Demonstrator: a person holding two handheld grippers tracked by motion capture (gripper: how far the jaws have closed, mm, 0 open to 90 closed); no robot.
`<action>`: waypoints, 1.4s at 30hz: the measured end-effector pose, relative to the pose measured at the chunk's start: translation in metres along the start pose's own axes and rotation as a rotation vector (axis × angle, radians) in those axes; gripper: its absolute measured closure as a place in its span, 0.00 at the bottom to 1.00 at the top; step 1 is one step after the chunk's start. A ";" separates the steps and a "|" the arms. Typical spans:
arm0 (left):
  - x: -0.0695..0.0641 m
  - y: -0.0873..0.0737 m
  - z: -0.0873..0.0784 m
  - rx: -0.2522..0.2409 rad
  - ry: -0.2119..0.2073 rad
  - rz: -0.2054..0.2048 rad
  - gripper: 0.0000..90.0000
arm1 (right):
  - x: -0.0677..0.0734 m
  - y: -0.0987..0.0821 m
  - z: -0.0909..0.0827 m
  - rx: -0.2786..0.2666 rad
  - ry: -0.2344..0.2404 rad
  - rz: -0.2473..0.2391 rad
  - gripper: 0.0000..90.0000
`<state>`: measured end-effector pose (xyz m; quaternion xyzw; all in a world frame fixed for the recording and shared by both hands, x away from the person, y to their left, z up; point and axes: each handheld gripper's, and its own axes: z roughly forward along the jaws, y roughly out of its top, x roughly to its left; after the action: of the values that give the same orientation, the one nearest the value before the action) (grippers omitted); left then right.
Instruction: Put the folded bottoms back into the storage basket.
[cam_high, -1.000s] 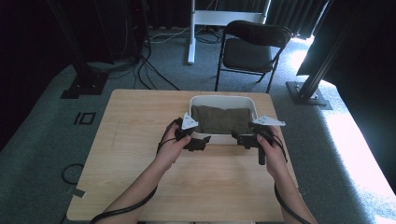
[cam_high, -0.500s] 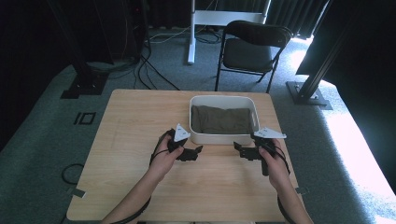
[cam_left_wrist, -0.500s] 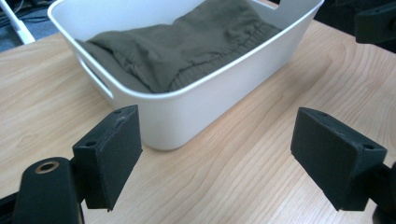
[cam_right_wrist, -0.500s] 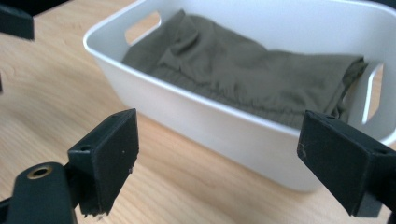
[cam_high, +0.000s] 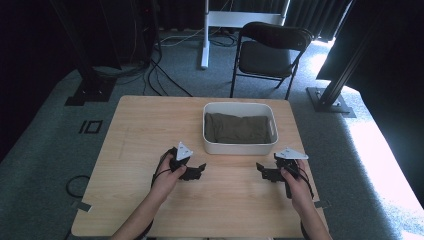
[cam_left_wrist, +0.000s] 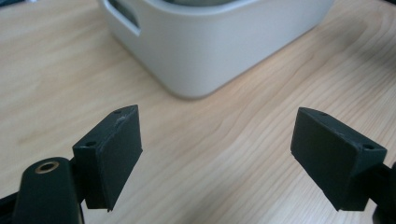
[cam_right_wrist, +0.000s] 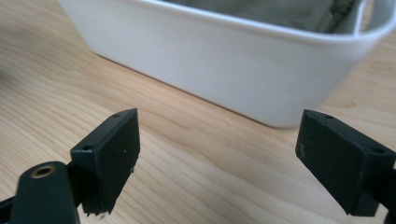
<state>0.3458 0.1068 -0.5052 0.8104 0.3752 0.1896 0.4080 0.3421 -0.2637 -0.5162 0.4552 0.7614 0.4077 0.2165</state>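
Observation:
A white plastic tub (cam_high: 239, 146) stands on the wooden table (cam_high: 140, 130), right of centre, with a folded olive-green cloth (cam_high: 237, 128) lying inside it. My left gripper (cam_high: 199, 170) rests low over the table, in front of the tub's left corner, open and empty. My right gripper (cam_high: 262, 170) sits in front of the tub's right corner, open and empty too. In the left gripper view the tub's corner (cam_left_wrist: 205, 46) is just beyond the spread jaws. The right gripper view has the tub's wall (cam_right_wrist: 224, 60) ahead, with the cloth (cam_right_wrist: 275, 11) over its rim.
A black folding chair (cam_high: 272, 50) stands behind the table on grey carpet. A black stand base (cam_high: 90, 90) and cables lie at the far left, another metal base (cam_high: 330, 100) at the right. Bare wood surrounds the tub.
Both grippers have drawn back from the tub's rim toward the person and apart, coming down to the table in front of it. The tub and cloth have stayed put.

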 end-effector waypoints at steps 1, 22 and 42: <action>0.000 0.000 0.000 0.000 0.000 0.000 0.20 | -0.001 -0.002 0.000 0.000 -0.003 0.001 0.15; 0.037 -0.049 -0.023 0.022 0.194 -0.076 0.20 | -0.019 -0.043 -0.018 0.030 -0.096 0.052 0.15; 0.057 -0.082 -0.043 0.075 0.313 -0.151 0.20 | -0.025 -0.068 -0.028 0.089 -0.184 0.100 0.15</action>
<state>0.3187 0.2044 -0.5457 0.7552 0.5007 0.2684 0.3270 0.3001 -0.3145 -0.5568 0.5373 0.7319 0.3404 0.2445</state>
